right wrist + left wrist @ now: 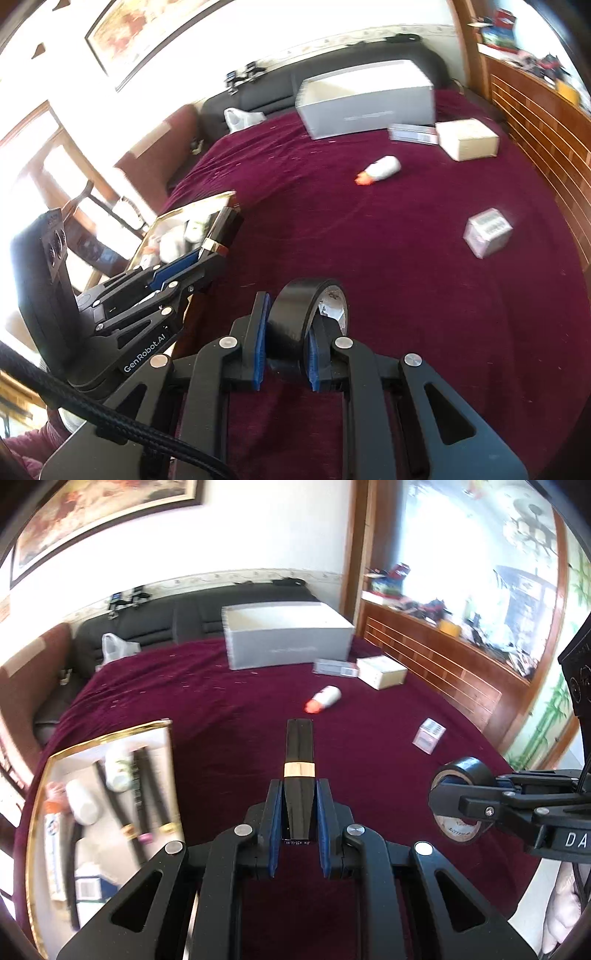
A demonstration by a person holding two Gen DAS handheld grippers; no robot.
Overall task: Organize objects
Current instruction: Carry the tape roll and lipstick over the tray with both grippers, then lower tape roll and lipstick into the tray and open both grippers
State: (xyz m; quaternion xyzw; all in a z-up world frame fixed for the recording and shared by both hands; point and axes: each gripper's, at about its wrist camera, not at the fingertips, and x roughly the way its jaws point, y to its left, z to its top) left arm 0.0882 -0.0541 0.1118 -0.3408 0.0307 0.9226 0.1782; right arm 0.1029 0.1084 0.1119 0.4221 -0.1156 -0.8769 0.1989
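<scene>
The left claw (298, 805) is clenched on a black tube (299, 760) with a gold band. The tube sticks out far past the blue pads (266, 823), so only its back end is squeezed. The right claw (286, 339) is clenched on a roll of black tape (299, 317), with one pad on each flat side of the ring. Both things hang in the air above the dark red bed (369, 775).

In the left view, the gold-edged tray (40, 794) sits at about eight o'clock. It already holds white bottles, tubes and a small box, so it looks like the place where things go. The white bottle with the orange cap (324, 698) lies on the bed at about one o'clock. A small pink box (428, 734) lies at about two o'clock. The big grey box (288, 638) stands at twelve o'clock, near the far end of the bed.

What could go wrong? The long tube may tip or slide out, because the claw only holds its end. The tape is round and smooth, so it may spin or pop loose. The two claws are near each other, so they may bump. The tray is crowded, so a new thing may knock the bottles or land on the gold rim and roll off onto the bed.
</scene>
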